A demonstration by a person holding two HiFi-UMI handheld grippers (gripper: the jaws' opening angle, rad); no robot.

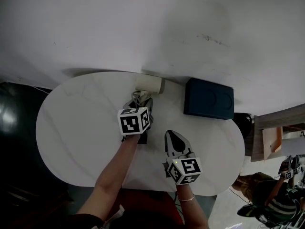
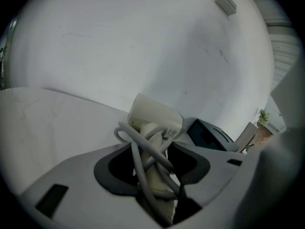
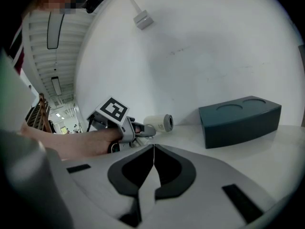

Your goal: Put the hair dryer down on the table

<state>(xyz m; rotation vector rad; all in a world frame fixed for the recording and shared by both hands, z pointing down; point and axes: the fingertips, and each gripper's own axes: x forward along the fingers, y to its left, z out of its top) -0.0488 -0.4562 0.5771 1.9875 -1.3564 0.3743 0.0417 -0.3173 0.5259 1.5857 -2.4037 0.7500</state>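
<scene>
A cream hair dryer (image 1: pixel 148 84) with its grey cord wound round the handle is at the back of the white oval table (image 1: pixel 76 128). My left gripper (image 1: pixel 141 100) is shut on its handle (image 2: pixel 151 173), with the barrel (image 2: pixel 155 114) pointing away toward the wall. In the right gripper view the dryer's barrel (image 3: pixel 159 122) lies level just above or on the tabletop; I cannot tell if it touches. My right gripper (image 1: pixel 173 136) hovers over the table's front middle, jaws shut and holding nothing (image 3: pixel 153 149).
A dark teal box (image 1: pixel 209 98) with round recesses on top stands at the table's back right, close to the dryer. A white wall (image 1: pixel 152 27) rises right behind the table. A wooden shelf (image 1: pixel 276 137) is off the right edge.
</scene>
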